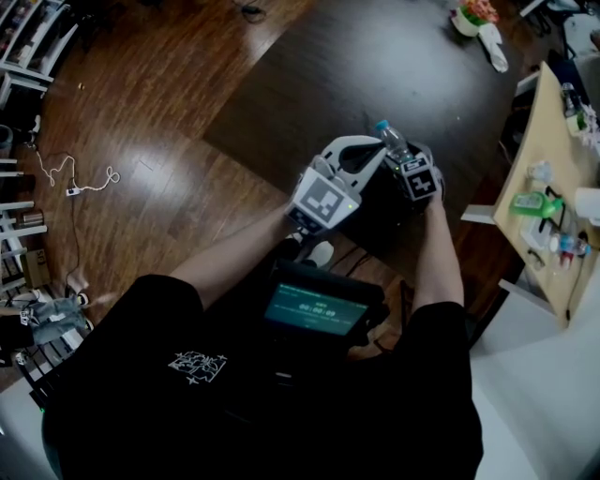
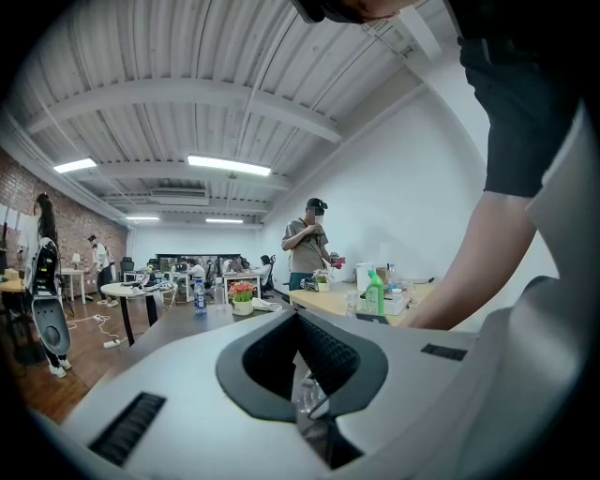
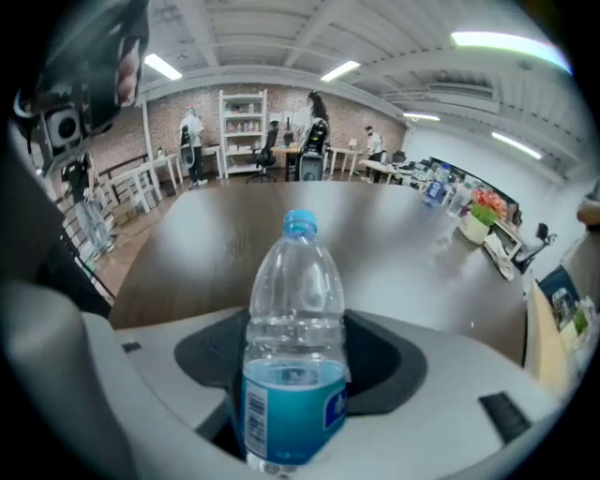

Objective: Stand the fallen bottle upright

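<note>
A clear water bottle (image 1: 396, 147) with a blue cap and a blue label (image 3: 292, 398) is over the near edge of the dark table (image 1: 309, 84). In the right gripper view it stands upright between the jaws, cap on top. My right gripper (image 1: 405, 161) (image 3: 292, 380) is shut on its lower body, with the dark pads (image 3: 370, 361) against both sides. My left gripper (image 1: 373, 152) (image 2: 298, 317) is just left of the bottle, jaws shut tip to tip with nothing held. A bit of clear plastic shows through the slit below its tips.
A light wooden table (image 1: 544, 159) at the right carries a green bottle (image 1: 536, 203) and small items. A flower pot (image 1: 473, 14) sits at the dark table's far end. A white cable (image 1: 84, 178) lies on the wooden floor. A person (image 2: 307, 244) stands beyond the tables.
</note>
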The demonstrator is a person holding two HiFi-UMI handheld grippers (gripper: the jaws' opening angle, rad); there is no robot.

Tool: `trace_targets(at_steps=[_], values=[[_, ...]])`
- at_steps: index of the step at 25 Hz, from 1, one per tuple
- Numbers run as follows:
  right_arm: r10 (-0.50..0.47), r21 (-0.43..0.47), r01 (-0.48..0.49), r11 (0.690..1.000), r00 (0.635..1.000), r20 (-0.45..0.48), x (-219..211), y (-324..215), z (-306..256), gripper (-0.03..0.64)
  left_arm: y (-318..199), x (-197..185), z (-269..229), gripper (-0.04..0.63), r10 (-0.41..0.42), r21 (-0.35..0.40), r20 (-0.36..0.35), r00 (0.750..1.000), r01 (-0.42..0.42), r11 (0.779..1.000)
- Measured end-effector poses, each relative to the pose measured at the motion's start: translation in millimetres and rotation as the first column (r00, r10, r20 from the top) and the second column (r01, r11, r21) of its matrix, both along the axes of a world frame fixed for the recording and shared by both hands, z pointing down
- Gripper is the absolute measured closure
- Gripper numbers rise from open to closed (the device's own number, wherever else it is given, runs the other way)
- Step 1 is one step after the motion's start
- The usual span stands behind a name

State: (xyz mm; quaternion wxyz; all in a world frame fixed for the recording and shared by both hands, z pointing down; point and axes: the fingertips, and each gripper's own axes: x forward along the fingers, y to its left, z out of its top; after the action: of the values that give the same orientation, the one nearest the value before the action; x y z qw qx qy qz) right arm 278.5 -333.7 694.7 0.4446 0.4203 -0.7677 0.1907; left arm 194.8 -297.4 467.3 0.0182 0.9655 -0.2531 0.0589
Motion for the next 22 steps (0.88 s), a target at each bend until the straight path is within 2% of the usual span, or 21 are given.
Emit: trace_targets(at_steps=[2,4,7,9,16,20,22], values=[[0.084,0.066,-0.09,0.994,0.993,0.084,9.4,-4.4,-10.8,0.29,0.0,2.3,1.0,0.598,0.009,0.003,0.007,1.0,-0.009,1.0],[0.169,0.125,-0.196,0.973,0.965,0.201,22.3,-5.1,-20.7,0.287,1.9,8.3,0.7,0.598,0.015,0.007,0.008,1.0,-0.015,1.0],[0.264,0.223,-0.367,0.903,0.885,0.384,37.6,-7.7,-53.7,0.281,6.1,16.2,-3.2,0.598,0.028,0.006,0.004,1.0,-0.028,1.0],[0.294,0.245,-0.443,0.862,0.831,0.472,43.5,-3.6,-64.4,0.281,8.8,18.7,-5.4,0.598,0.037,0.012,0.005,0.999,-0.037,0.999],[0.357,0.253,-0.605,0.755,0.703,0.616,60.3,14.7,-71.6,0.278,19.1,26.7,-8.0,0.598,0.058,0.026,0.02,0.998,-0.059,0.998],[0.367,0.285,-0.662,0.693,0.665,0.65,67.0,17.7,-77.6,0.278,21.0,25.6,-7.9,0.598,0.053,0.032,0.03,0.998,-0.053,0.998],[0.367,0.321,-0.676,0.663,0.668,0.648,69.5,17.7,-82.0,0.278,22.3,23.8,-6.7,0.598,0.048,0.034,0.04,0.998,-0.049,0.998]])
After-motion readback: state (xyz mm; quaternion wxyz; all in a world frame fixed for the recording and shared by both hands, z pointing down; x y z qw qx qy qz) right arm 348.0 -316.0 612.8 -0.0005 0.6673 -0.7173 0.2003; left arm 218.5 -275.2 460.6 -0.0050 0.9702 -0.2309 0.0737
